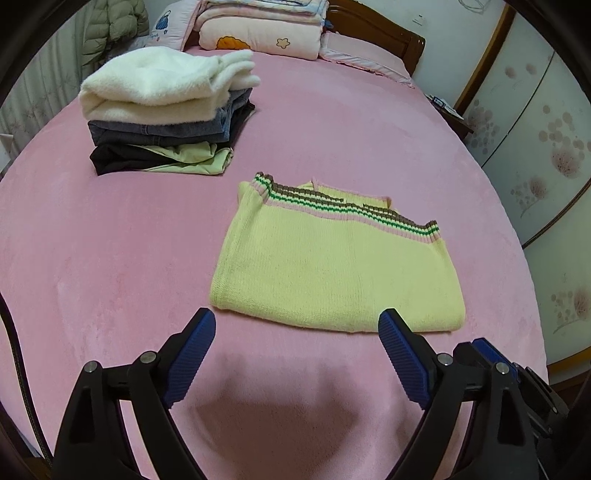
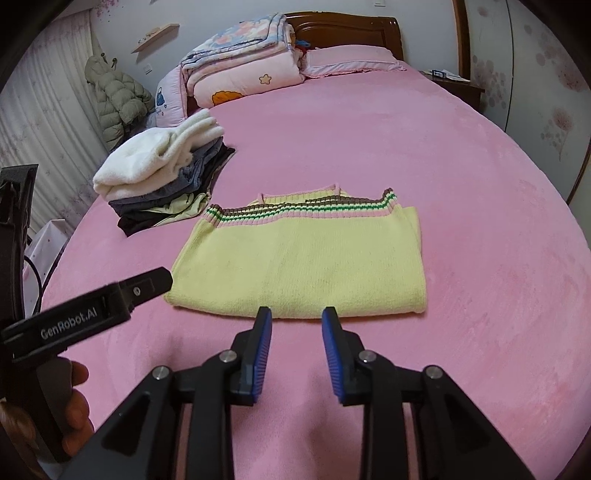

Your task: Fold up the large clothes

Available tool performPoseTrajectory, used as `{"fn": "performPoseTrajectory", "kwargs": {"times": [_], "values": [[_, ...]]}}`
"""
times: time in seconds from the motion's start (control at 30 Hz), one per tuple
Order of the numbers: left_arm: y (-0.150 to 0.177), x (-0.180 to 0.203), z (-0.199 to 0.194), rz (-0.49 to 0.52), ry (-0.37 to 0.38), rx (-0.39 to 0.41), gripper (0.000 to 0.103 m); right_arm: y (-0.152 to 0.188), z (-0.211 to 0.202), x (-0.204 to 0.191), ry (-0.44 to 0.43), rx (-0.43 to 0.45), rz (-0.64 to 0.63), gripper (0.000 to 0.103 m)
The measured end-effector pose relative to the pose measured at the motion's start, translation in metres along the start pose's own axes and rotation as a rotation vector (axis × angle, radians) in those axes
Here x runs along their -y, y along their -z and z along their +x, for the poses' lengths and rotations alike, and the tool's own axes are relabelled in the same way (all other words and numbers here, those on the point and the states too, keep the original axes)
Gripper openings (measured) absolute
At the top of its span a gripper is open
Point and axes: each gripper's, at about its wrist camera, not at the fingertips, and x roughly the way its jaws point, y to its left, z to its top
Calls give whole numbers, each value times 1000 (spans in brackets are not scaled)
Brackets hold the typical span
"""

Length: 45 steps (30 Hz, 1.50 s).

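The folded yellow sweater (image 1: 332, 266) is lying flat on the pink bedspread (image 1: 110, 240), striped hem on its far edge. The left gripper (image 1: 297, 323) is hovering spread wide just near it, grasping nothing; the right gripper (image 2: 296, 321) is hanging released at its near edge. A clothes stack (image 2: 162, 181) is sitting far left.

The yellow sweater (image 1: 332, 266) lies folded flat into a rectangle on the pink bed (image 1: 110, 240) — striped hem of pink, green and brown turned toward the headboard (image 2: 343, 27), smooth folded edge nearest the bed's foot.
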Motion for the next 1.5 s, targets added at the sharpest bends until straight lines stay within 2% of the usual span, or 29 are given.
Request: {"fn": "performPoseTrajectory", "kwargs": {"times": [0.2,0.37,0.5,0.6,0.67,0.73,0.87,0.9,0.97,1.0,1.03,1.07,1.1,1.2,1.33,1.4,1.5], "values": [[8,-7,29,-52,34,-40,92,-1,15,4,24,13,-7,28],[20,-24,65,-169,144,-89,92,-2,39,7,36,18,-18,28],[28,-43,94,-312,238,-107,92,-4,55,7,33,26,-32,28],[33,-54,107,-382,284,-73,92,-7,64,7,33,33,-46,28],[34,-56,112,-387,306,-42,94,-8,70,5,31,34,-55,28],[32,-56,117,-381,338,-21,101,-7,74,3,21,32,-64,28],[23,-58,120,-380,367,21,102,-8,84,-4,17,34,-96,27],[20,-61,120,-388,371,37,101,-8,86,-5,13,35,-103,23],[13,-66,119,-416,373,65,95,-9,90,-11,11,31,-127,19],[11,-70,119,-440,361,87,78,-10,93,-13,9,32,-136,17],[8,-72,120,-454,358,97,53,-10,95,-15,7,32,-142,16],[5,-72,121,-456,354,94,39,-10,98,-18,1,30,-148,14],[2,-72,124,-450,336,86,15,-9,102,-20,-3,23,-152,12],[-4,-63,118,-379,297,113,12,-4,122,-20,-19,-40,-134,7],[-14,-16,87,-112,236,208,12,2,140,-6,-59,-88,-49,7],[-18,5,78,-14,253,226,11,1,142,3,-96,-97,-1,7],[-26,49,67,185,280,235,11,2,143,17,-155,-107,66,6]]}}
